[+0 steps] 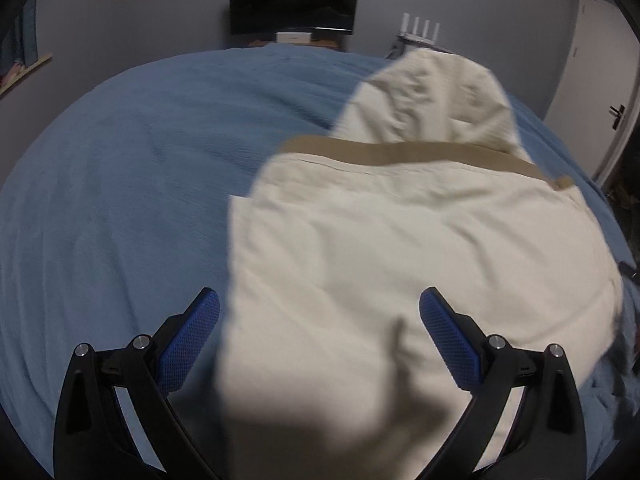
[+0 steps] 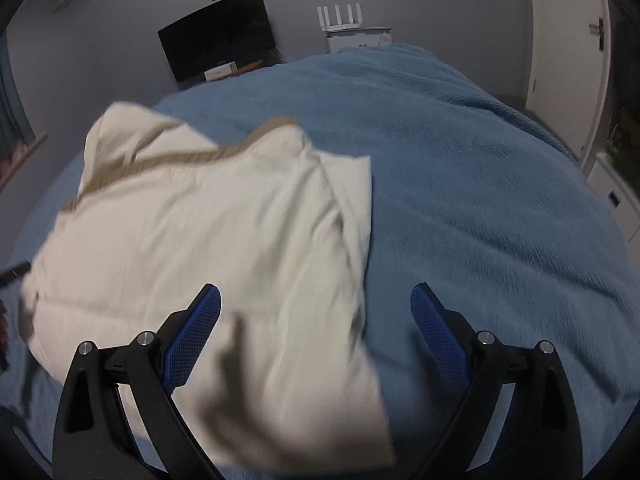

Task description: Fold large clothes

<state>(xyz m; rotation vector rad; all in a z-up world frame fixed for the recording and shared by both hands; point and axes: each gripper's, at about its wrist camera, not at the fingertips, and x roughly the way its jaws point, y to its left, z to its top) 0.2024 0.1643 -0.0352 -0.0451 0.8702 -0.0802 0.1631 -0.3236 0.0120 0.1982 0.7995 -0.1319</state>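
Note:
A cream garment (image 1: pixel 400 232) with a tan band (image 1: pixel 408 148) lies partly folded on a blue blanket (image 1: pixel 132 176). My left gripper (image 1: pixel 318 304) is open above the garment's near left edge, holding nothing. In the right wrist view the same garment (image 2: pixel 224 220) lies left of centre on the blanket (image 2: pixel 480 184). My right gripper (image 2: pixel 316 300) is open above the garment's near right edge, empty. The garment's near hem is blurred under both grippers.
A dark monitor (image 1: pixel 294 2) and a white router (image 1: pixel 422 26) stand by the grey wall beyond the bed. A white door (image 2: pixel 568 36) is at the right. The blanket stretches wide on both sides of the garment.

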